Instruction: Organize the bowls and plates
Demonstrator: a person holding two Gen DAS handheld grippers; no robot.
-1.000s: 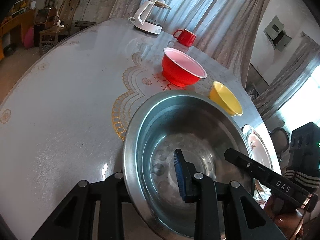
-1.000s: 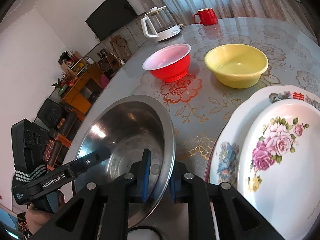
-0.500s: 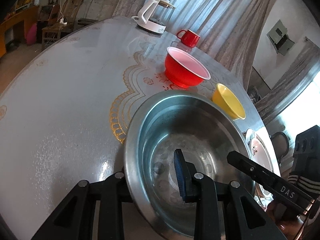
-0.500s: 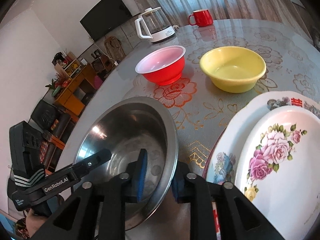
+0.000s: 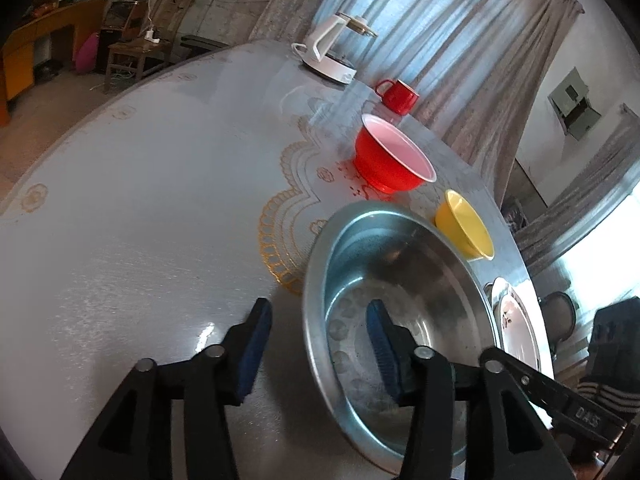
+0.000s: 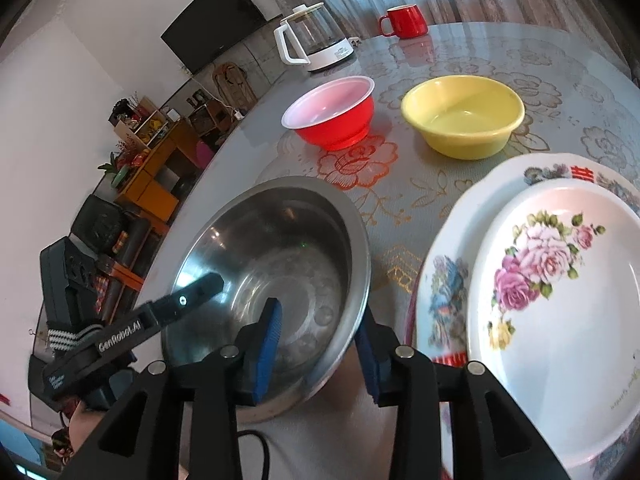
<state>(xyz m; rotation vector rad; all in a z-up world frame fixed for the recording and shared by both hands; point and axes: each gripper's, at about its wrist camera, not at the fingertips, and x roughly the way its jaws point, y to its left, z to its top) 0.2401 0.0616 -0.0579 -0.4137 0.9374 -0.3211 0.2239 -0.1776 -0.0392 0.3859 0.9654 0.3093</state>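
Home dining room: round table [image 6: 460, 56] carrying a kettle [image 6: 310, 42]; behind the kettle, a wall television [image 6: 214, 20], curtains [image 5: 420, 28] and a wooden cabinet [image 6: 156, 160].

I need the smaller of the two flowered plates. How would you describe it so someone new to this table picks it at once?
Start at the round table and find the big steel bowl near its edge. Just to the right of it lie two stacked white plates; the one you want is the top plate. It has a pink rose cluster at its centre, while the larger plate beneath shows a blue pattern on its rim.
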